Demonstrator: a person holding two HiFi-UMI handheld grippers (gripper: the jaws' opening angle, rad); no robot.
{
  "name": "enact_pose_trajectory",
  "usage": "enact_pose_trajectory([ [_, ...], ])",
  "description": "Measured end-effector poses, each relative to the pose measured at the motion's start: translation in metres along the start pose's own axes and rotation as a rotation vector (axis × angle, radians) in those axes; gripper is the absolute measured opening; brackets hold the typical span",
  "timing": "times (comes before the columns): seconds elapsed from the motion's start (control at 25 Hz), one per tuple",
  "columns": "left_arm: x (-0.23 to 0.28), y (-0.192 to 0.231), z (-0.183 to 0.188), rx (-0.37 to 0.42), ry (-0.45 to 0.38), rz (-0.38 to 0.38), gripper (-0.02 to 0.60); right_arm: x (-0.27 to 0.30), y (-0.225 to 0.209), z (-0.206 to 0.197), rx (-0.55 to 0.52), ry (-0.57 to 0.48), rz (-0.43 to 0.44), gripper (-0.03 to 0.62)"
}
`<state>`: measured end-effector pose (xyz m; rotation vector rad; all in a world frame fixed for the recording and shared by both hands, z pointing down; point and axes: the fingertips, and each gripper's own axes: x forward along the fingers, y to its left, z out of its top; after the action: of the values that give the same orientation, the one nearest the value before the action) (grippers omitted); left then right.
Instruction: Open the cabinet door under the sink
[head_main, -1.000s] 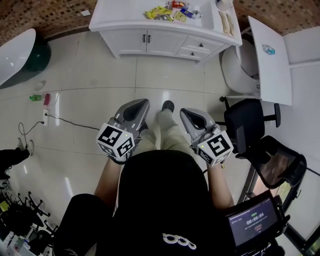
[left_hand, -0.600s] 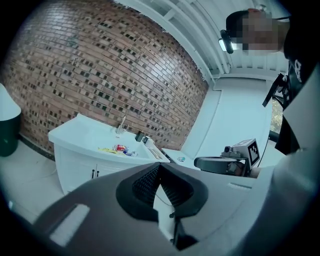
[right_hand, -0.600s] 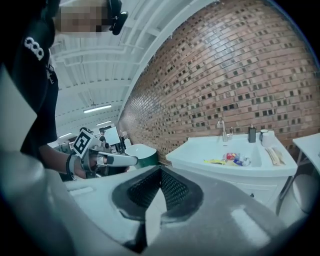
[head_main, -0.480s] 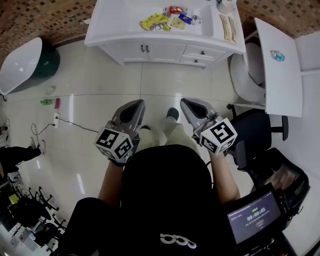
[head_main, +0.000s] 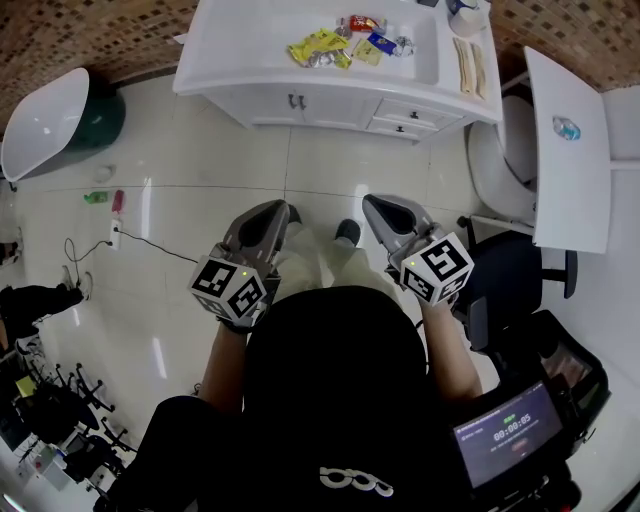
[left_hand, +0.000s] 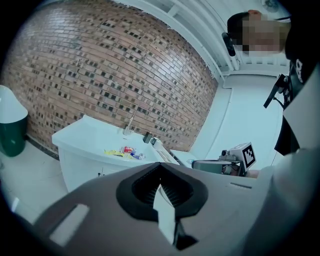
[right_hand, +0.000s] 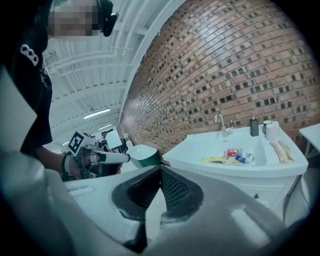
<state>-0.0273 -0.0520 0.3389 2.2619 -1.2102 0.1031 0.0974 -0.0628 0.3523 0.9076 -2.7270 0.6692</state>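
Facing cabinet door (head_main: 270, 106): left gripper (head_main: 286, 209), right gripper (head_main: 369, 201), both closed

The floor (head_main: 200, 200) is glossy pale tile, the wall (head_main: 100, 35) rough brick, the cabinet (head_main: 265, 104) smooth white paint.

Head camera looks steeply down from above the person. Each gripper camera looks forward along its jaws. All three share the sink vanity (head_main: 240, 45), well ahead.
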Motion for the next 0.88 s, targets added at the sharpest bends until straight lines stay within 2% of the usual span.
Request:
enact_pose_trajectory([
  [0.24, 0.006, 0.022, 0.009, 0.001, -0.012, 0.010, 0.017, 0.033, -0.008, 0.011, -0.024, 0.013, -0.026, -0.009],
  [0.56, 0.027, 0.058, 0.000, 0.005, 0.004, 0.015, 0.017, 0.097, -0.041, 0.005, -0.029, 0.027, -0.050, -0.009],
  [0.88, 0.060, 0.086, -0.031, -0.014, 0.040, -0.015, 0.017, 0.174, -0.105, -0.048, 0.091, 0.075, -0.118, -0.009],
])
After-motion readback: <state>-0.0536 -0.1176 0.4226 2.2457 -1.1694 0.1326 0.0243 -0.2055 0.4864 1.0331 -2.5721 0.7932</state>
